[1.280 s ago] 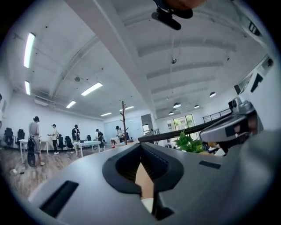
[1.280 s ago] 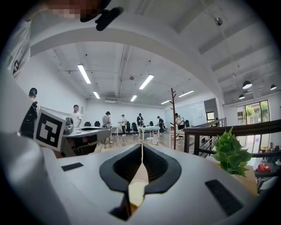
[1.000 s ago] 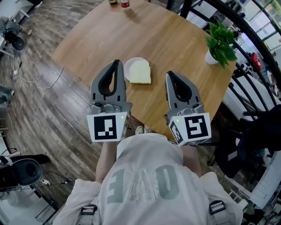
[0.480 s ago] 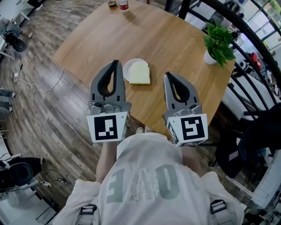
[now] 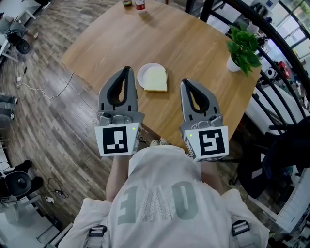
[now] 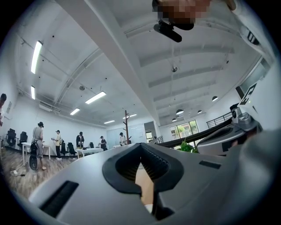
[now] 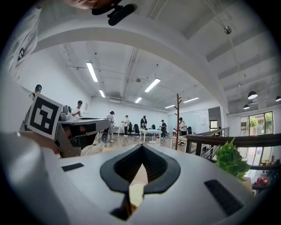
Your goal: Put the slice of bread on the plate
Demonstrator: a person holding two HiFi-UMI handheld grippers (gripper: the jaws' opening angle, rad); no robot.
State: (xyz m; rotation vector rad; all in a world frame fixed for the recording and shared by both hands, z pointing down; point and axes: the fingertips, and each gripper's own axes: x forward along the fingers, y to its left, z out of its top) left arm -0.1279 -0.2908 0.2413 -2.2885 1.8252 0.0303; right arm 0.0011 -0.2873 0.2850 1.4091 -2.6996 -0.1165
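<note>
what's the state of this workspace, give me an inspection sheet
surface: round light wooden table, mostly bare
job's things: pale square slice of bread lies on the small white round plate, overhanging its right rim
clutter: green potted plant in a white pot near the table's right edge; two bottles at the far edge
grippers: left gripper shut, nothing between its jaws; right gripper shut, nothing between its jaws; both are clear of the bread
cables: thin light cable on the wood-plank floor left of the table
surroundings: black railing at right; people at desks far off in the gripper views
</note>
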